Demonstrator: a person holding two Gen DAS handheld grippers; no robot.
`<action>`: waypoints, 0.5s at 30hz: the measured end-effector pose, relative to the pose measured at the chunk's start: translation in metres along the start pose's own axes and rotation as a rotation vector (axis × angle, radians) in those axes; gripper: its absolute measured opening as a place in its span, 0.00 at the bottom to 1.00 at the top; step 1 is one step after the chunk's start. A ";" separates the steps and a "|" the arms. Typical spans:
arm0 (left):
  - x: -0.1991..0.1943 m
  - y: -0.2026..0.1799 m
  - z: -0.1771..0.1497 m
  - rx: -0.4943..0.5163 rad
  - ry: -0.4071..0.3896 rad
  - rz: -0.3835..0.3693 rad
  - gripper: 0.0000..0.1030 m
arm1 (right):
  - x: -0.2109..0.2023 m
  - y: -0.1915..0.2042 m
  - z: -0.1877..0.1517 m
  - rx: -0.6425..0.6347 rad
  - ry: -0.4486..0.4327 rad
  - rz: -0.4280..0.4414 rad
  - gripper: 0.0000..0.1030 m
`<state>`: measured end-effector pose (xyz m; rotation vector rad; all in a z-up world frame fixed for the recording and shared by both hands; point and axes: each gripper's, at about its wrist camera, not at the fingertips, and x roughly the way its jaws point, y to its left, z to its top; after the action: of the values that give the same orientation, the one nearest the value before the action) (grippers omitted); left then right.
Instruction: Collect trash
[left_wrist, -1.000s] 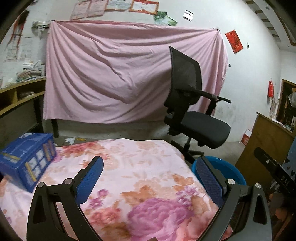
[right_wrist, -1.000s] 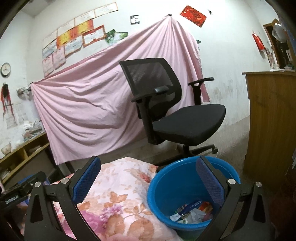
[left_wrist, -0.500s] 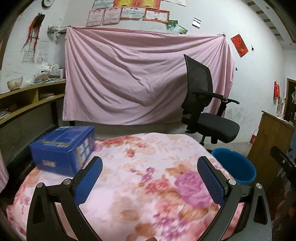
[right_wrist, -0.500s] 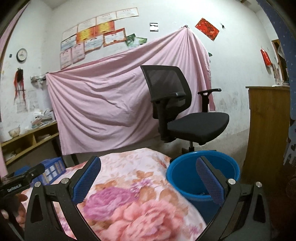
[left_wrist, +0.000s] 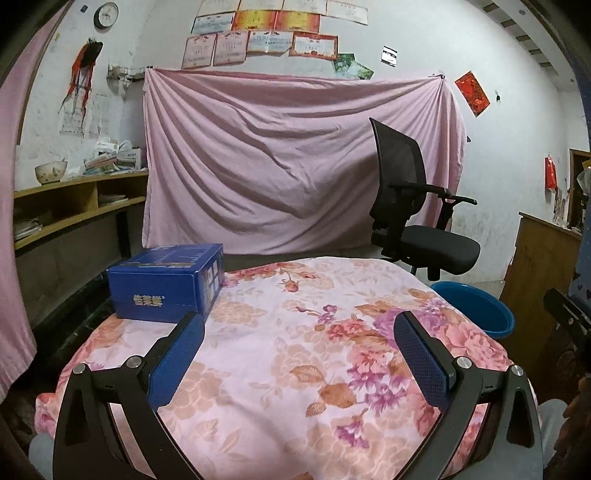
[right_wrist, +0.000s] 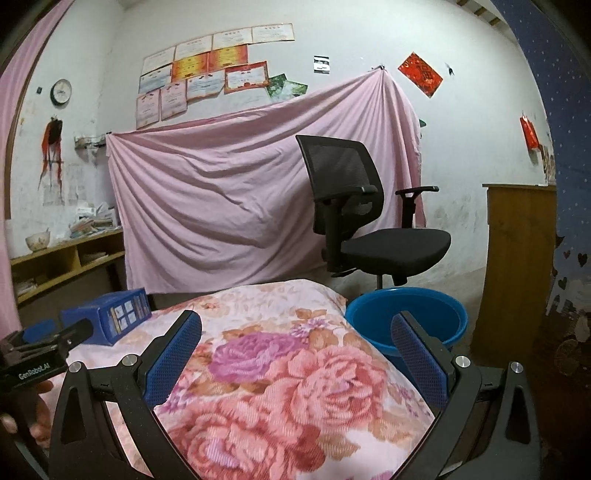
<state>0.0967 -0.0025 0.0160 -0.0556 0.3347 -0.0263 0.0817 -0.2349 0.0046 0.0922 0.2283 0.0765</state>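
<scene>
A blue cardboard box (left_wrist: 166, 282) lies at the far left of the floral cloth (left_wrist: 295, 332) covering the table; the right wrist view shows the same box (right_wrist: 110, 317). A blue plastic basin (right_wrist: 406, 314) stands on the floor off the table's right side, and its rim (left_wrist: 476, 302) shows in the left wrist view. Its inside is hidden now. My left gripper (left_wrist: 299, 350) hovers open over the cloth, nothing between its fingers, with the box just beyond its left finger. My right gripper (right_wrist: 295, 350) is open and empty too, between cloth and basin.
A black office chair (right_wrist: 369, 229) stands behind the basin before a hanging pink sheet (left_wrist: 295, 166). Wooden shelves (left_wrist: 74, 210) with papers and a bowl run along the left wall. A wooden cabinet (right_wrist: 517, 258) stands to the right of the basin.
Both grippers have pulled back and risen. The left view swung left, bringing the box nearer its centre. The trash seen in the basin a second ago is out of sight.
</scene>
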 end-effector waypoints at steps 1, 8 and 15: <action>-0.003 0.000 -0.003 0.002 -0.005 -0.001 0.98 | -0.001 0.002 -0.002 -0.001 0.001 -0.004 1.00; -0.011 0.000 -0.022 0.045 -0.023 -0.012 0.98 | -0.009 0.008 -0.018 -0.009 0.015 -0.034 1.00; -0.010 0.005 -0.034 0.027 0.005 -0.020 0.98 | -0.010 0.015 -0.030 -0.028 0.054 -0.039 1.00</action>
<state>0.0766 0.0014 -0.0133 -0.0321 0.3385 -0.0508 0.0639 -0.2185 -0.0207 0.0583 0.2832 0.0435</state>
